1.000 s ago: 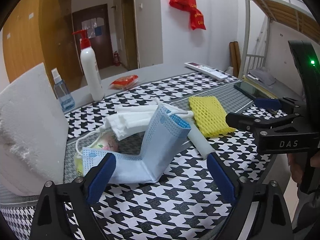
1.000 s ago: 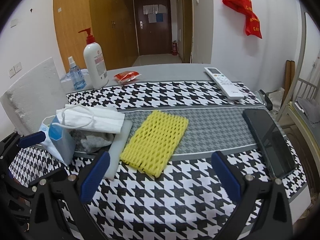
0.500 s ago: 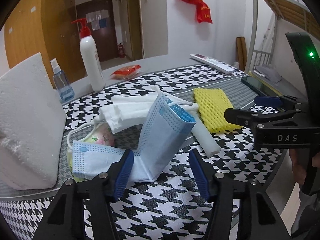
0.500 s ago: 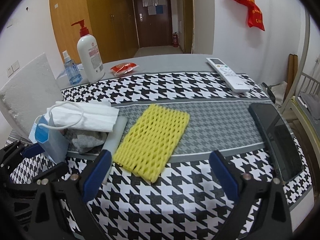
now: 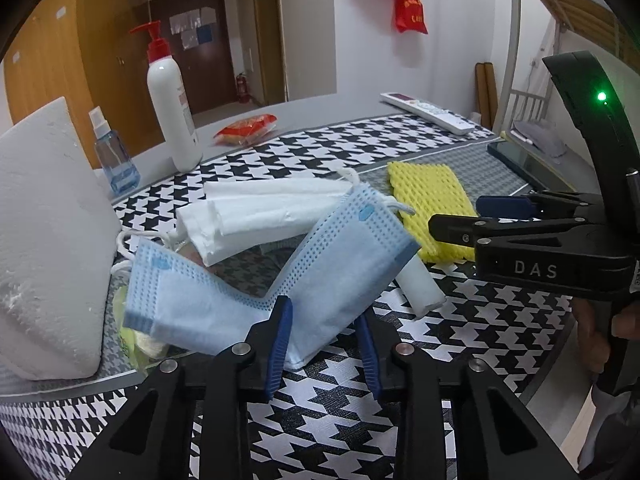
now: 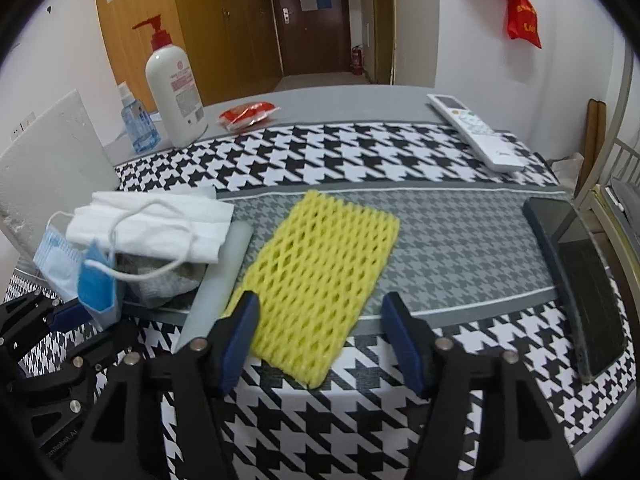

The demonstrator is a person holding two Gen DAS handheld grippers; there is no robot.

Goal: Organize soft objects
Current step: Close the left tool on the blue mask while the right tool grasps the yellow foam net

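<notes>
Blue surgical mask (image 5: 288, 280) bent in a V between our left gripper (image 5: 324, 344) jaws, which have just been closing but aren't touching it. Our right gripper (image 6: 320, 336), also closing, straddles the yellow foam net (image 6: 320, 276), lying diagonally.

pump bottle (image 6: 176, 92), remote (image 6: 474, 132) (far side), phone (image 6: 576, 280)
</notes>
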